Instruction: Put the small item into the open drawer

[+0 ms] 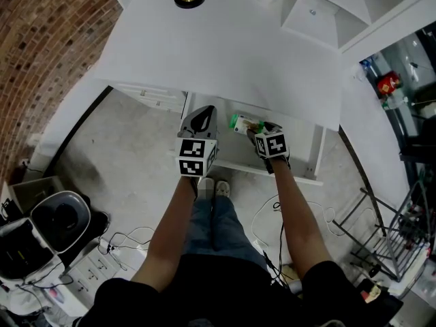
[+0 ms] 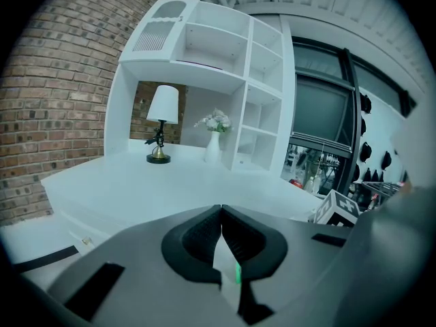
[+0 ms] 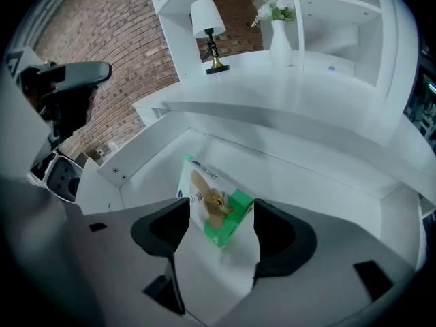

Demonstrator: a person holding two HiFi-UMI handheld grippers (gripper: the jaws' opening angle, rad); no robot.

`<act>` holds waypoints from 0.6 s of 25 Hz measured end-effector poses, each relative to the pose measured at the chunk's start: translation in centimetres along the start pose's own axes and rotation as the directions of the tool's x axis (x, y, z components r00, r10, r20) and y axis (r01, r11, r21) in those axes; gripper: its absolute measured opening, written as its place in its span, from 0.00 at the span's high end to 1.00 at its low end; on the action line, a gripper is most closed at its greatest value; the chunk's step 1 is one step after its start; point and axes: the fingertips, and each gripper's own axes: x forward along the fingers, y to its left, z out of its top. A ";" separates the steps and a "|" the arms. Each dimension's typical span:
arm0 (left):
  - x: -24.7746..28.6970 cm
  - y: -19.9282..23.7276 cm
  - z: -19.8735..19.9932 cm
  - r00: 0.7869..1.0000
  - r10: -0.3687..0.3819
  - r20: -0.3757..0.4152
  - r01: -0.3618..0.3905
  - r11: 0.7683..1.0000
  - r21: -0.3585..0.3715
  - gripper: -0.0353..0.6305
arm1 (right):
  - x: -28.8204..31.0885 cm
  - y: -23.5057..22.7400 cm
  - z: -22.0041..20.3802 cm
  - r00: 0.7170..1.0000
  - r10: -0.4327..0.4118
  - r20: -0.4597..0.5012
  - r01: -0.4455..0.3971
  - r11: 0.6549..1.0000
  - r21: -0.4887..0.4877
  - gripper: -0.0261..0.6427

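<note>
Below the front edge of the white table (image 1: 225, 46), the open drawer (image 1: 315, 157) stands pulled out toward the person. Above the drawer's left end, the left gripper (image 2: 221, 218) hangs with its jaws closed together on nothing. Over the drawer's middle, the right gripper (image 3: 221, 210) tilts down into it, its jaws spread wide. The small green-and-white box (image 1: 242, 123) stands tilted inside the drawer, between those open jaws, which are not clamped on it.

A green box (image 3: 214, 206) sits in the drawer (image 3: 310, 179) between spread fingers (image 3: 167, 229).
</note>
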 end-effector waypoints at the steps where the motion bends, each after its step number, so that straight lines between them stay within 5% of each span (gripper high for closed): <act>1: 0.0 0.0 0.0 1.000 0.000 0.000 0.000 1.000 -0.001 0.91 | -0.2 -0.2 0.2 1.000 -0.013 0.005 0.013 1.000 0.001 0.55; 15: -0.7 0.1 0.8 1.000 -0.014 0.020 0.014 1.000 -0.002 0.91 | -2.4 0.2 1.5 0.996 -0.026 0.081 0.026 1.000 0.001 0.55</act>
